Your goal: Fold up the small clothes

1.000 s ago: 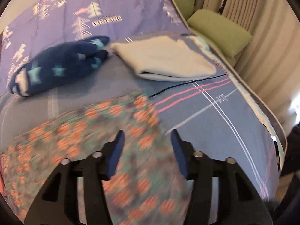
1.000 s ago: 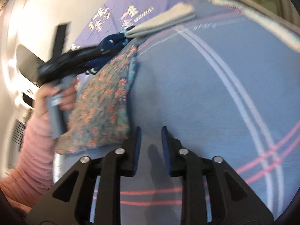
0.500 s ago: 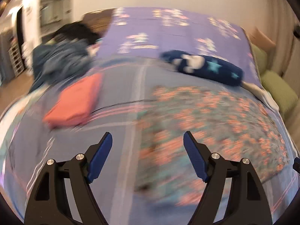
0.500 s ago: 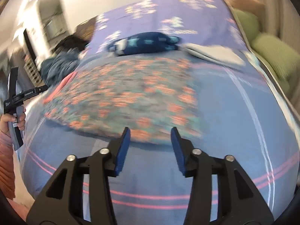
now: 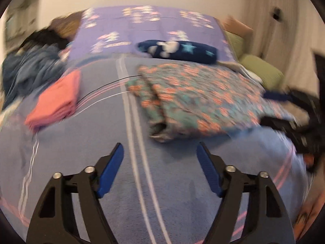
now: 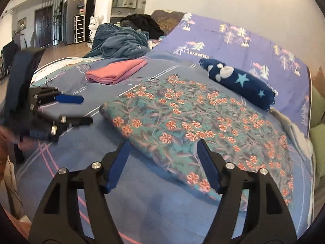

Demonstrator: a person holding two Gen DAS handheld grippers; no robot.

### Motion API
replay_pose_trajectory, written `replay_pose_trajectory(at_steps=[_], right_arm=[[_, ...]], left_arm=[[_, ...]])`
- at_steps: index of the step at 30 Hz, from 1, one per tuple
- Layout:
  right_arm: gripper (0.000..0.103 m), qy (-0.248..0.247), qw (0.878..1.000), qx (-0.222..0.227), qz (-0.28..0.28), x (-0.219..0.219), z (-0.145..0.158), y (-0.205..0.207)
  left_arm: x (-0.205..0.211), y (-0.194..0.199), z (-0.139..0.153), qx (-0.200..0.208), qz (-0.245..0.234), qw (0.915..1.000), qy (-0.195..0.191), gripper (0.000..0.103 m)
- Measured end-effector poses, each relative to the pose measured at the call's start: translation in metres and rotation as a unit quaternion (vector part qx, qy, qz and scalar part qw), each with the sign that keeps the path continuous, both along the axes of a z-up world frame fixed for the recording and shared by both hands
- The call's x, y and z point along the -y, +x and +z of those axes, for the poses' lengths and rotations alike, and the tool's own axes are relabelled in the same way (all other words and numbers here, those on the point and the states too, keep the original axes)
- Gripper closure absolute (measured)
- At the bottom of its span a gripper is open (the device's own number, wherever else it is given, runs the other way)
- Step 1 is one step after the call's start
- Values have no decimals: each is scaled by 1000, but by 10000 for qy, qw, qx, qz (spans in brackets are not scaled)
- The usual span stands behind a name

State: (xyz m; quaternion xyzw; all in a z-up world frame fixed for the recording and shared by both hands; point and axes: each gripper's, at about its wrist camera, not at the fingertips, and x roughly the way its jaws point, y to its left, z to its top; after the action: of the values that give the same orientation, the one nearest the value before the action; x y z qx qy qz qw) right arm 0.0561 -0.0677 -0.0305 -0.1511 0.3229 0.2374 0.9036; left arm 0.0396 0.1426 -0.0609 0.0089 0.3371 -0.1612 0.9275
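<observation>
A teal garment with orange flowers lies spread flat on the blue blanket. My left gripper hovers over bare blanket just short of the garment's near left corner. Its jaws are closing and hold nothing. In the right wrist view the left gripper sits beside the garment's left end. My right gripper is at the garment's near edge with its jaws opening. The hem shows between the fingers, but the pads do not press it. The left wrist view shows the right gripper blurred at the garment's right end.
A folded pink cloth lies to the left, and a rolled navy star-print piece lies behind the garment. A heap of blue fabric sits at the far left. Green cushions line the right side.
Both views swung across the bed. The left gripper left the floral garment and came to bare blanket by its left corner. The right gripper's jaws widened and reached the near hem.
</observation>
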Motion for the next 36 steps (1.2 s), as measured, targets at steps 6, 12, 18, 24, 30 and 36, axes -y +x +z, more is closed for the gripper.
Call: replay_pose_trajectory(at_steps=[6, 12, 18, 24, 30, 36], right_arm=[[22, 274, 9958, -462, -745, 26, 0, 17], [20, 209, 9897, -576, -1293, 50, -5, 19], [17, -134, 9928, -574, -1042, 37, -16, 20], [17, -716, 9968, -346, 31, -25, -34, 4], [17, -1552, 9872, 50, 363, -77, -56, 3], [17, -1410, 9898, -58, 212, -92, -56, 19]], left_arm=[[10, 22, -4, 213, -788, 9956, 449, 60], [7, 39, -11, 10, -1865, 9820, 305, 99], [-15, 24, -25, -323, -2064, 9750, 761, 103], [-24, 13, -14, -166, -1610, 9849, 611, 87], [-42, 56, -1, -264, -979, 9923, -716, 37], [-54, 149, -19, -1197, -754, 9567, -2545, 34]])
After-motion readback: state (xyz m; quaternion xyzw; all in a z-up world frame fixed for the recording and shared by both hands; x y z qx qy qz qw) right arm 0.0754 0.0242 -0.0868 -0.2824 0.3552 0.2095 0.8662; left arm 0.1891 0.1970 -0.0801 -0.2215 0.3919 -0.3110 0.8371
